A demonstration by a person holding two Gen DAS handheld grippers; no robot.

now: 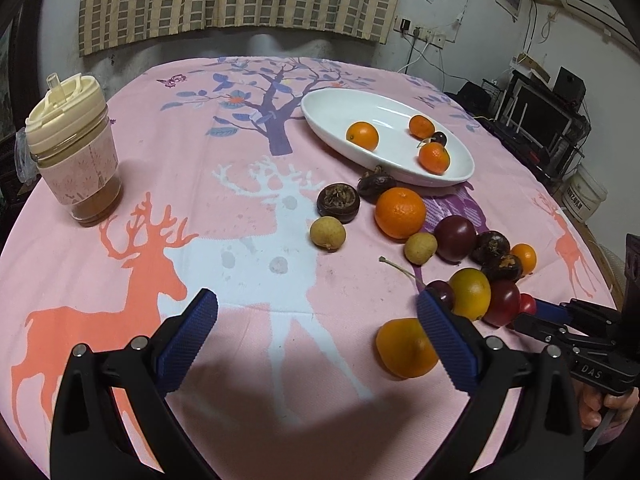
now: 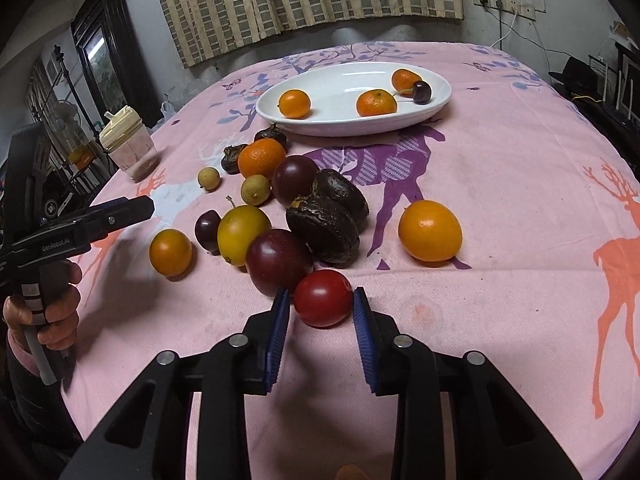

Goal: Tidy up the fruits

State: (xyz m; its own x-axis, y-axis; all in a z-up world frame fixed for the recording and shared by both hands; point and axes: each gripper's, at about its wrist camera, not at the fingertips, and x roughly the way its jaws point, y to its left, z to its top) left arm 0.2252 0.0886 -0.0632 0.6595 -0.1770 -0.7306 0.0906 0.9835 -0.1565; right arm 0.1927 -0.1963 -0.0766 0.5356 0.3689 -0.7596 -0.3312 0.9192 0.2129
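- The desk (image 1: 240, 208), under a pink cloth printed with deer and a tree, fills both views; only the right wrist view shows the bare stretch of cloth on the right with one orange fruit (image 2: 430, 231) lying apart from the heap.
- The white oval dish (image 2: 320, 120) sits at the far side, holding three small oranges and a dark cherry (image 2: 422, 91); from the left wrist view the cherry is half hidden behind an orange.
- The lidded cup (image 1: 72, 152) with a brown drink stands at the desk's left edge, large in the left wrist view, small and far in the right.
- The loose heap of fruit lies between dish and grippers: a big orange (image 1: 400, 213), two pale longans, dark purple plums, wrinkled dark fruit and a yellow one (image 2: 242, 234).
- The left gripper (image 1: 318, 322) hovers with its fingers wide apart, nothing between them; an orange fruit (image 1: 402, 346) lies just beside the right-hand finger.
- The right gripper (image 2: 322, 308) has its fingers narrowed onto a small red fruit (image 2: 323, 298) at the heap's near edge, on the cloth; the left wrist view shows only a sliver of it.
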